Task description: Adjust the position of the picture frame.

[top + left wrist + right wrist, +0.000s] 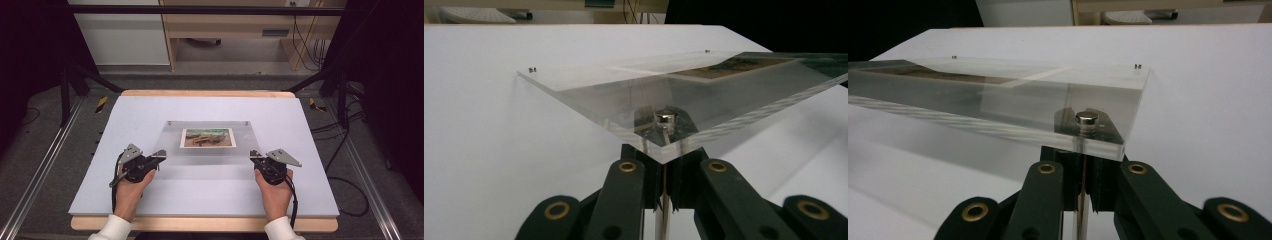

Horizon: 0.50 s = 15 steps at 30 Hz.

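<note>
1. Clear acrylic made up the frame panel (pixel 210 150), a flat see-through sheet that lay in the middle of the white surface (pixel 150 110).
2. A small landscape picture (pixel 208 137) sat under the sheet, near its far half.
3. Two tiny metal studs marked the panel's far corners; in the left gripper view one stud (pixel 531 69) showed at the far left corner.
4. The left gripper (pixel 159 155) met the panel's near left corner. Its fingers were closed on that corner, with the acrylic edge pinched between them.
5. In the left gripper view a small round metal magnet (pixel 665 118) sat in the gripped corner, just above the fingers.
6. The right gripper (pixel 254 155) met the panel's near right corner in the same way, fingers closed on the acrylic.
7. In the right gripper view the near edge of the panel appeared raised off the surface, while the far edge sat low against it.
8. A person's hands in white sleeves held both grippers from the near side of the surface.
</note>
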Motion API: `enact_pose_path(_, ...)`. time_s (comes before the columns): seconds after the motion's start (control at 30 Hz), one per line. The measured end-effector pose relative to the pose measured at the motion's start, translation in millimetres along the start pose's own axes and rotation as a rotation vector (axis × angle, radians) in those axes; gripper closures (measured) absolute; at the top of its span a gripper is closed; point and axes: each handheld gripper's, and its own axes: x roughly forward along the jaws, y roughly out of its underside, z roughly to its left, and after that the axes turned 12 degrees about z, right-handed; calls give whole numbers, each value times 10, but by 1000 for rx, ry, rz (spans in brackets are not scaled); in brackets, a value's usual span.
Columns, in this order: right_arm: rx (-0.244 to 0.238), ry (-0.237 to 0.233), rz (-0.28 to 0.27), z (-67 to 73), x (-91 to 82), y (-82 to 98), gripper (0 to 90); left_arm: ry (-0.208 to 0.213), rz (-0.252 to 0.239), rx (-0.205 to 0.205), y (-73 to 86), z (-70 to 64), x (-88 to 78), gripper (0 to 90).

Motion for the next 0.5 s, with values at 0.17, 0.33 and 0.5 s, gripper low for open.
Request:
enact_pose_path(0.17,-1,-3,12,-9,12,48,846,0,19,7,27,-2,10,840)
enact_pose_path(0.33,2,-11,28,-17,32,91,846,-16,59,24,45,-10,25,839)
enact_pose_path(0.5,-3,-17,46,-12,54,117,846,-29,80,32,57,-3,40,839)
